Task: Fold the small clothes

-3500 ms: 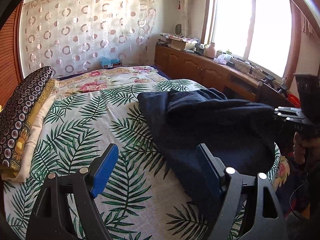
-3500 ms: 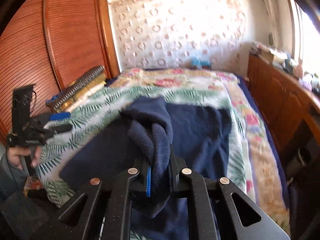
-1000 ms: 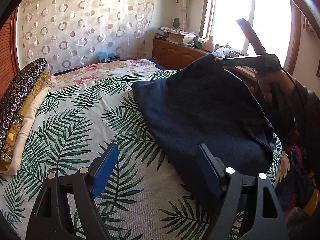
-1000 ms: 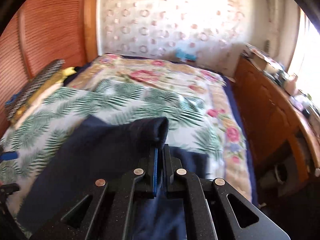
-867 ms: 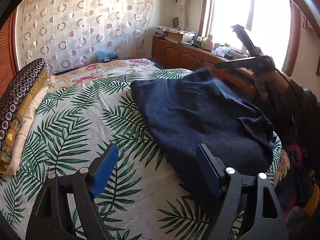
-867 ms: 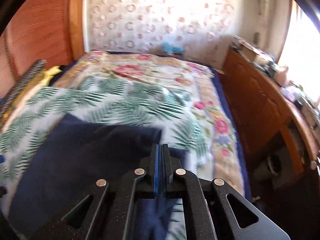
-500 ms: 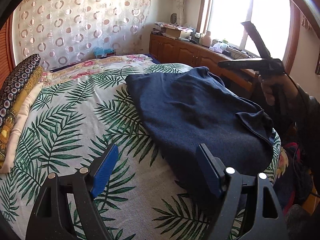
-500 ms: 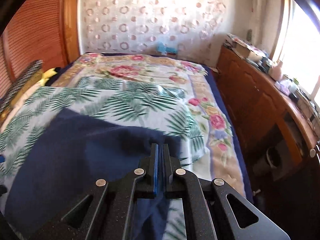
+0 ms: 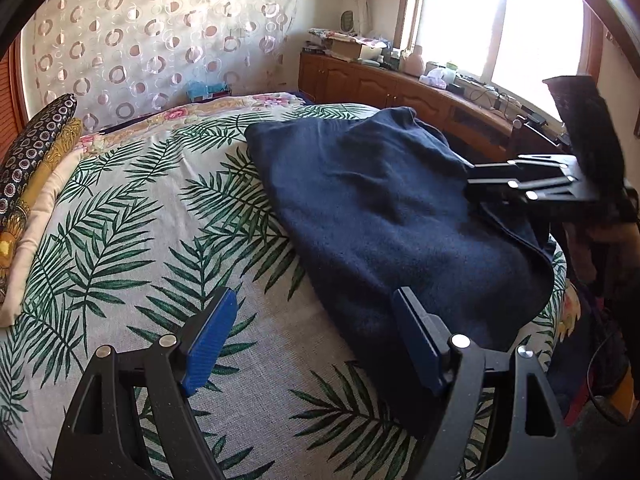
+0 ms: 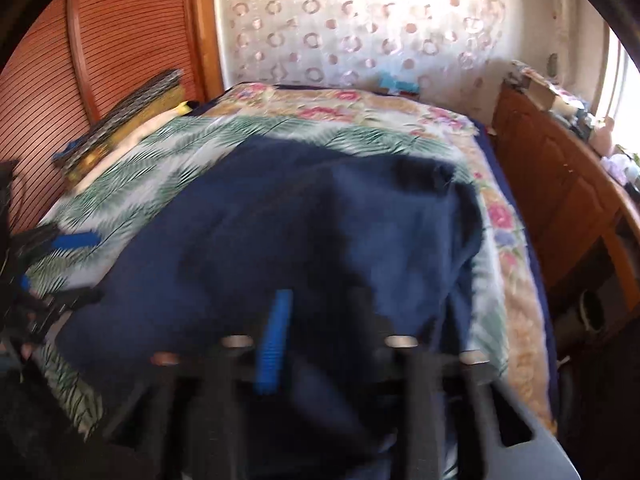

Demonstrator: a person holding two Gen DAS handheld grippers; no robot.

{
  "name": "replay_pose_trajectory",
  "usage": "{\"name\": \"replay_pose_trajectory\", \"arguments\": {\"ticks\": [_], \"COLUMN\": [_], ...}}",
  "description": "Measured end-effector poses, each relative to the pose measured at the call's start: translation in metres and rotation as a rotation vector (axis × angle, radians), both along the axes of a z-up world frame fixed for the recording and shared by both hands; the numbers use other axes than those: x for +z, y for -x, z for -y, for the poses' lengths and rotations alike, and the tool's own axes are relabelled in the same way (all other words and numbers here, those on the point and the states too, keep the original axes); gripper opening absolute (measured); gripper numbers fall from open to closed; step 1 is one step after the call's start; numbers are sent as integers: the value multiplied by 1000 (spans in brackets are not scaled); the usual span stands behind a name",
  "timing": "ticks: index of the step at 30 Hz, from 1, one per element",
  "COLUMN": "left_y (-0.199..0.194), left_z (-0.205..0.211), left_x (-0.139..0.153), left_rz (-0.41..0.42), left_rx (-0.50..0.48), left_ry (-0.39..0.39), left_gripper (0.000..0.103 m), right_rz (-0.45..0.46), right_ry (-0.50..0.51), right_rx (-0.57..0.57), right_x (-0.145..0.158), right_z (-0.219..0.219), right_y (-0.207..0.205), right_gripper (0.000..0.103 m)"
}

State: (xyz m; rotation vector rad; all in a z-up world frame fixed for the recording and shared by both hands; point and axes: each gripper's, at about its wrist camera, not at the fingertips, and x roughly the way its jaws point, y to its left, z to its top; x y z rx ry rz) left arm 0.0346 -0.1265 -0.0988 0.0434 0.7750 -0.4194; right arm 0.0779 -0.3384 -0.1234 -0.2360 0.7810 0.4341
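Note:
A dark navy garment (image 9: 384, 216) lies spread on the palm-leaf bedspread (image 9: 132, 232), on the bed's right half. My left gripper (image 9: 316, 320) is open and empty, low over the bed's near edge by the garment's near corner. My right gripper (image 9: 472, 178) shows in the left wrist view at the garment's right edge. In the blurred right wrist view the garment (image 10: 320, 240) fills the middle, and my right gripper (image 10: 320, 320) has its jaws apart with nothing held between them. The left gripper (image 10: 60, 256) appears at that view's left edge.
Stacked pillows (image 9: 36, 152) lie along the bed's left side. A wooden cabinet (image 9: 400, 88) with clutter runs under the window on the right. A patterned curtain (image 9: 160, 32) hangs behind the bed. A wooden wardrobe (image 10: 100, 48) stands at left in the right wrist view.
My right gripper has let go of the garment's edge, opened, and dropped low and back toward the bed's right edge. The garment has settled flat. The left gripper has barely moved.

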Motion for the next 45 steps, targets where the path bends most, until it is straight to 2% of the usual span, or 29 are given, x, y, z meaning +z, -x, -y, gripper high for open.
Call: {"name": "replay_pose_trajectory", "arguments": {"ticks": [5,8,11,12,14,15,18,23,26,33,35,36,39,40,45], "left_y": [1,0,1,1,2,3,4,5,5,5,5,5,6,6,3], "left_z": [3,3,2,2,2,0,-1,4,9,14,14,14,12,11,11], "left_x": [-2,-2,-2,-2,0,2,7,14,15,13,14,15,18,19,21], "left_rz": [-10,-12,-12,-11,-2,10,24,46,46,40,43,44,57,61,66], "left_rx": [-5,-7,-11,-13,-10,-4,4,-2,-9,-16,-15,-14,-9,-5,1], "left_ry": [-19,-12,-3,-1,3,14,40,31,24,11,10,11,18,22,33], "left_gripper": [81,81,81,81,81,81,81,81,81,81,81,81,81,81,81], "right_rz": [-15,-13,-28,-28,-28,-24,2,36,33,-3,20,32,68,82,97], "right_ry": [24,79,72,72,72,69,48,-18,-20,-65,-61,-70,-92,-90,-91], "right_rx": [29,22,10,9,23,32,12,-39,-70,-116,-128,-124,-116,-123,-152], "right_x": [-2,-10,-7,-6,0,2,10,30,31,26,34,35,45,47,47], "right_z": [-5,-8,-1,1,2,5,20,62,82,97,95,95,92,92,88], "right_y": [9,9,15,18,21,27,40,69,83,90,90,87,86,84,56], "right_gripper": [46,46,46,44,22,16,11,9,8,11,29,32,35,40,40]}}
